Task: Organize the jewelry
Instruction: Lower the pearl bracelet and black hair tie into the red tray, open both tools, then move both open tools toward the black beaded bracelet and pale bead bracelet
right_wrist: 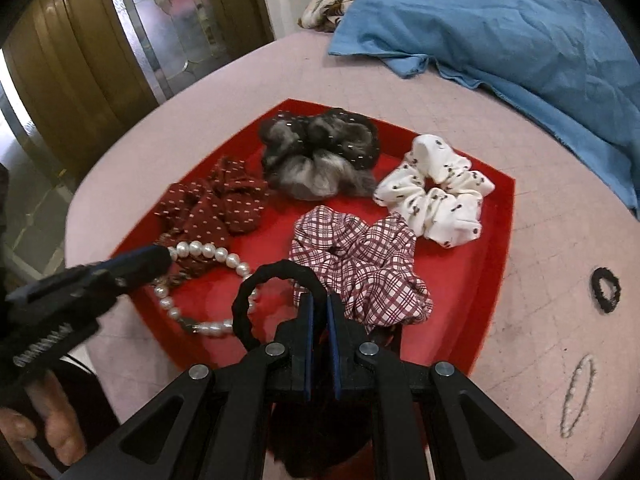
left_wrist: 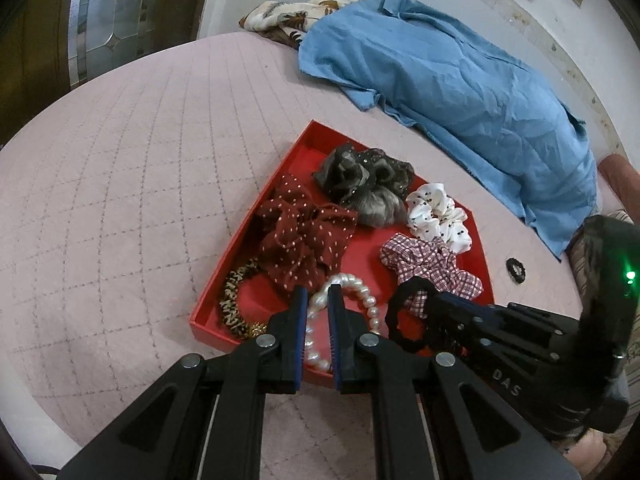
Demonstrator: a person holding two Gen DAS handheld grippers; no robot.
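Note:
A red tray (left_wrist: 304, 148) lies on the pink quilted bed and holds several scrunchies: dark red dotted (left_wrist: 300, 236), grey-black (left_wrist: 364, 184), white spotted (left_wrist: 438, 216) and pink plaid (left_wrist: 432, 264). A leopard-print hair tie (left_wrist: 234, 304) lies in its near left corner. My left gripper (left_wrist: 318, 290) is shut on a pearl bracelet (left_wrist: 368, 300), low over the tray's near edge. In the right wrist view its tip (right_wrist: 160, 256) pinches the pearl bracelet (right_wrist: 208, 250). Beside it, my right gripper (right_wrist: 319, 298) is shut on a black hair tie (right_wrist: 276, 276) over the tray's front.
On the quilt right of the tray lie a small black hair tie (right_wrist: 606, 289) and a thin bead bracelet (right_wrist: 578, 396). A blue garment (left_wrist: 460, 88) and a floral cloth (left_wrist: 280, 20) lie at the back. A door with a glass panel (right_wrist: 172, 20) stands beyond the bed's left edge.

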